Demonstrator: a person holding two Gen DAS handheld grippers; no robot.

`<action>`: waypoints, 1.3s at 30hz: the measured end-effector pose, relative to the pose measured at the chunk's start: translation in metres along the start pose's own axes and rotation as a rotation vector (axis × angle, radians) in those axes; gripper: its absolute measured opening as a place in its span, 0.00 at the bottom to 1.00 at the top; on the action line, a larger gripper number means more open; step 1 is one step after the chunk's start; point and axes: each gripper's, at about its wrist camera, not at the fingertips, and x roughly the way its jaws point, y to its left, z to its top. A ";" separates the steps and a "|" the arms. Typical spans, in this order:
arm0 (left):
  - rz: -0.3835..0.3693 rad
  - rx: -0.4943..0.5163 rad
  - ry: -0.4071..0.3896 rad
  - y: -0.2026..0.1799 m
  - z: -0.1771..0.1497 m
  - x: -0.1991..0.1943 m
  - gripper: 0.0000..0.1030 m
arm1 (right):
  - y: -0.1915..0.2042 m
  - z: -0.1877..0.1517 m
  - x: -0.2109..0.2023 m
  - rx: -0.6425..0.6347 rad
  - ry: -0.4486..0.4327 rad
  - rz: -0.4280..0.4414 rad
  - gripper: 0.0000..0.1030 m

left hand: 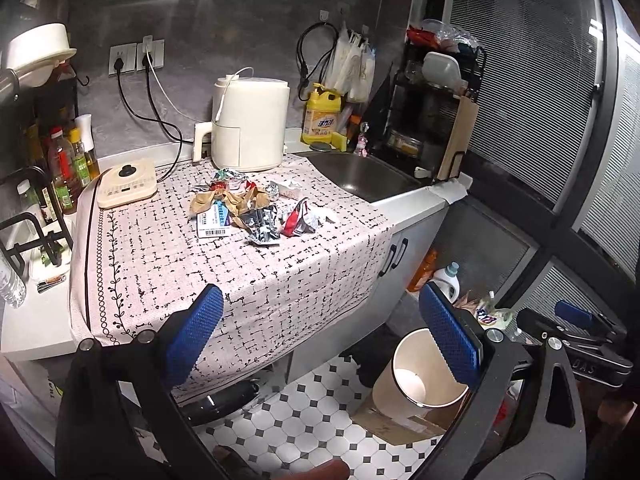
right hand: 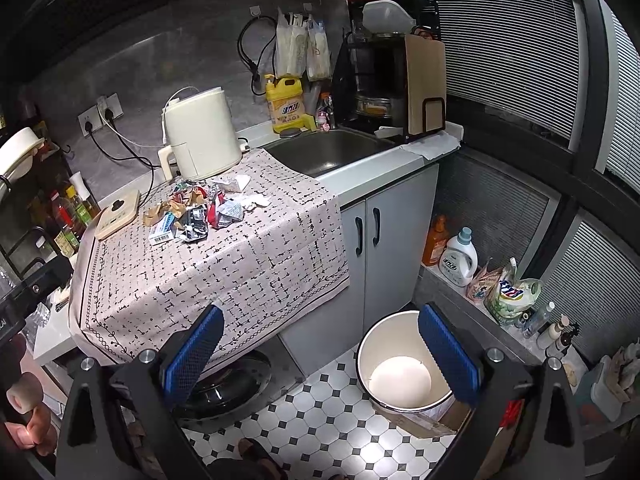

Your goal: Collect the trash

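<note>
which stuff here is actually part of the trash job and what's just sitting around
Part of the job:
- pile of crumpled wrappers on the cloth
- small barcoded box in the pile
- empty white bin on the floor
- both hand-held grippers, open: left, right

Just lying about:
- air fryer
- yellow detergent bottle
- sink
- cutting board

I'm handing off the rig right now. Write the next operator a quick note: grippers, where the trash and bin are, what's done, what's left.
Left gripper: open, holding nothing, back from the counter edge.
Right gripper: open, holding nothing, above the floor near the bin.
Trash pile: crumpled wrappers, brown paper and a small box on the tablecloth, in front of the white appliance.
Bin: on the floor by the cabinet, looks empty.
Done: nothing collected, as far as I can see.
Left: move every piece from the pile into the bin.
</note>
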 end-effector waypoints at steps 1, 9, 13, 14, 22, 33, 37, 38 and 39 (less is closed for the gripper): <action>-0.002 0.002 0.000 0.000 0.000 0.000 0.94 | -0.001 0.000 0.000 0.001 0.001 0.000 0.93; 0.008 0.007 -0.005 -0.003 0.000 -0.001 0.94 | -0.003 0.000 0.001 -0.001 0.001 0.001 0.93; 0.010 0.013 -0.009 -0.005 0.000 -0.001 0.94 | -0.005 0.001 0.002 0.000 -0.001 0.002 0.93; 0.014 0.015 -0.014 -0.006 0.001 -0.001 0.94 | -0.006 0.001 0.002 0.001 -0.001 0.003 0.93; 0.026 -0.013 -0.015 -0.004 0.001 -0.004 0.94 | -0.007 0.003 0.000 0.004 0.000 0.006 0.93; 0.034 -0.021 -0.013 -0.014 0.006 -0.011 0.94 | -0.017 0.007 -0.012 -0.005 -0.011 0.014 0.93; 0.044 -0.022 -0.008 -0.014 0.007 -0.012 0.94 | -0.021 0.008 -0.013 0.007 -0.010 0.020 0.93; 0.045 -0.020 -0.006 -0.013 0.008 -0.012 0.94 | -0.021 0.008 -0.013 0.009 -0.009 0.021 0.93; 0.045 -0.017 -0.002 -0.013 0.009 -0.012 0.94 | -0.020 0.008 -0.013 0.012 -0.009 0.022 0.93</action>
